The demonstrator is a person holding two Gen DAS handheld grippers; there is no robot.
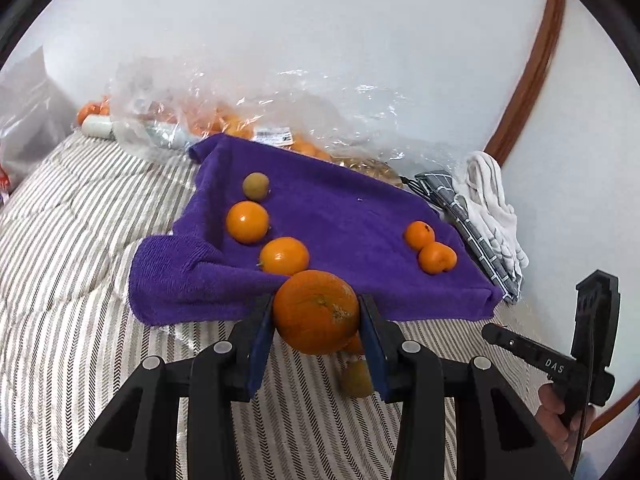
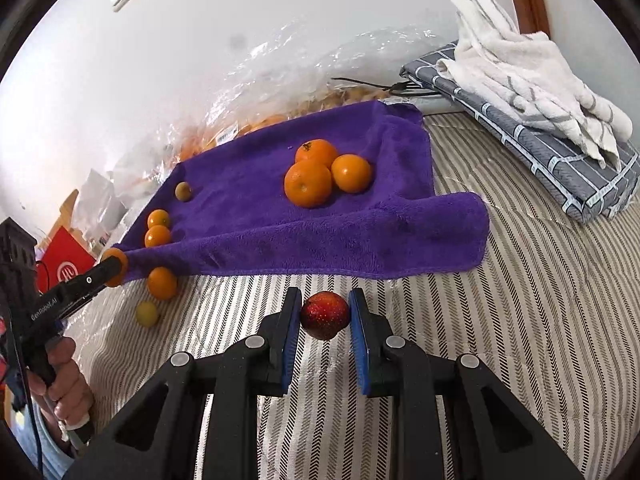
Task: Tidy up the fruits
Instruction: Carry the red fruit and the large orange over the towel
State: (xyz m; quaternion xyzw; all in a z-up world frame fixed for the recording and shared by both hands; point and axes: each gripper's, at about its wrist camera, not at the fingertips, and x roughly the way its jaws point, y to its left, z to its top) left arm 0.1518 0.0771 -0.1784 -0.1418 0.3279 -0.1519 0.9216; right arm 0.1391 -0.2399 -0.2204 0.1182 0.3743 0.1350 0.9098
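Left gripper: my left gripper point(image 1: 316, 312) held a large orange point(image 1: 316, 311) between its blue pads, raised just above the near edge of the purple towel point(image 1: 344, 216).
Right gripper: my right gripper point(image 2: 325, 316) was clamped narrow on a small dark red fruit point(image 2: 325, 315), over the striped bedcover point(image 2: 520, 300) just short of the towel's folded front edge.
Under the left gripper: I saw a yellow-green fruit point(image 1: 356, 378) and a sliver of another orange one on the bedcover below the held orange, partly hidden by the right-hand pad.
Towel, left side: a row ran away from me, two oranges point(image 1: 284, 256) point(image 1: 247, 222) and then a dull greenish-brown fruit point(image 1: 256, 186) at the far end.
Towel, right side: three oranges point(image 2: 308, 183) sat touching in a cluster in the right wrist view; the left wrist view showed only two of them.
Off the towel: one orange point(image 2: 162, 283) and a small yellow fruit point(image 2: 147, 313) lay on the bedcover by the towel's left corner.
Behind the towel: a crumpled clear plastic bag point(image 1: 280, 104) with more oranges inside lay against the wall.
Far right: a white striped cloth point(image 2: 520, 68) lay on a folded grey checked one point(image 2: 560, 168).
Hands: I could see a hand point(image 2: 66, 392) gripping the left handle.
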